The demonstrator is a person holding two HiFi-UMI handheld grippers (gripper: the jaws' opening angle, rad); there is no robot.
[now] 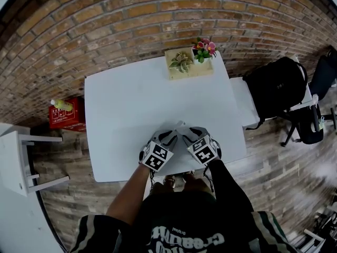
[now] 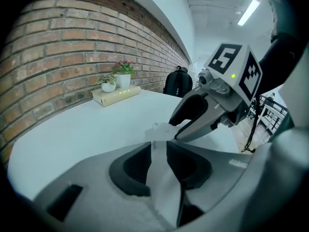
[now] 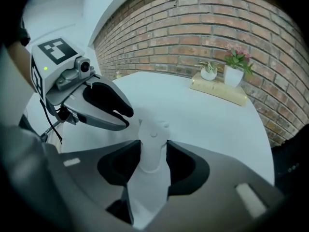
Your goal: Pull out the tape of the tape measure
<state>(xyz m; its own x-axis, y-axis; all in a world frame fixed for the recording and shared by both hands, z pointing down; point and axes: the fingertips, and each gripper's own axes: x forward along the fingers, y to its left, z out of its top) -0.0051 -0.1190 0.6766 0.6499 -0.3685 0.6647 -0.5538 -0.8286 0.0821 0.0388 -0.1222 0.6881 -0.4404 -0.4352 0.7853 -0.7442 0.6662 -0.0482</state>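
A small white tape measure [image 1: 180, 124] hangs just above the white table [image 1: 121, 104] near its front edge, where my two grippers meet tip to tip. My left gripper [image 1: 177, 128] comes in from the left and is shut on it. In the left gripper view the tape measure [image 2: 161, 131] fills the narrow gap between the jaws [image 2: 158, 149] and pokes out ahead of them. My right gripper [image 1: 184, 128] is shut on the same tape measure [image 3: 153, 129], whose rounded white end stands between its pads [image 3: 153, 151]. Each gripper shows in the other's view: right gripper [image 2: 174, 129], left gripper [image 3: 128, 119].
A wooden tray with two potted plants [image 1: 189, 62] stands at the table's far edge by the brick wall. A black backpack [image 1: 275, 91] rests on a white bench to the right. On the floor to the left are a red box [image 1: 66, 114] and a white stool [image 1: 21, 162].
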